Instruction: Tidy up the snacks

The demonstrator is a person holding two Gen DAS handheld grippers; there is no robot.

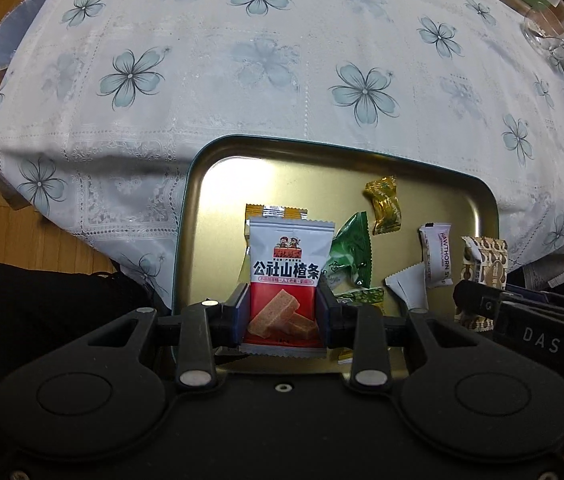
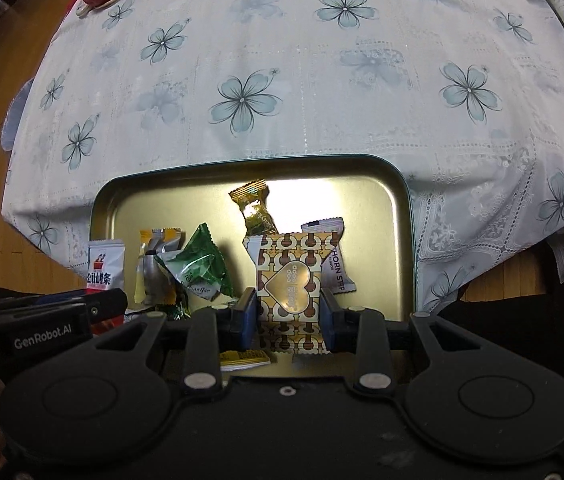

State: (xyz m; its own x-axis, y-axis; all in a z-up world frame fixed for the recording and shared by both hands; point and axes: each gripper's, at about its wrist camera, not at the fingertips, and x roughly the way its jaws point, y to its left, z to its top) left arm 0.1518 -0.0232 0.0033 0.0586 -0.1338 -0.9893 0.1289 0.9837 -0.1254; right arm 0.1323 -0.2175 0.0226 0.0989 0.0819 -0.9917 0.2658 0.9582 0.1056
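Pinching one packet each, left gripper [image 1: 283, 312] and right gripper [image 2: 289, 316] should release low over tray [image 2: 401, 216].

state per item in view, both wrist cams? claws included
left claw: shut on red-and-white hawthorn packet
right claw: shut on gold heart packet
gold tray: on tablecloth, holds loose snacks
green packet: lying in tray
yellow candy: lying in tray
white hawthorn strip: lying in tray
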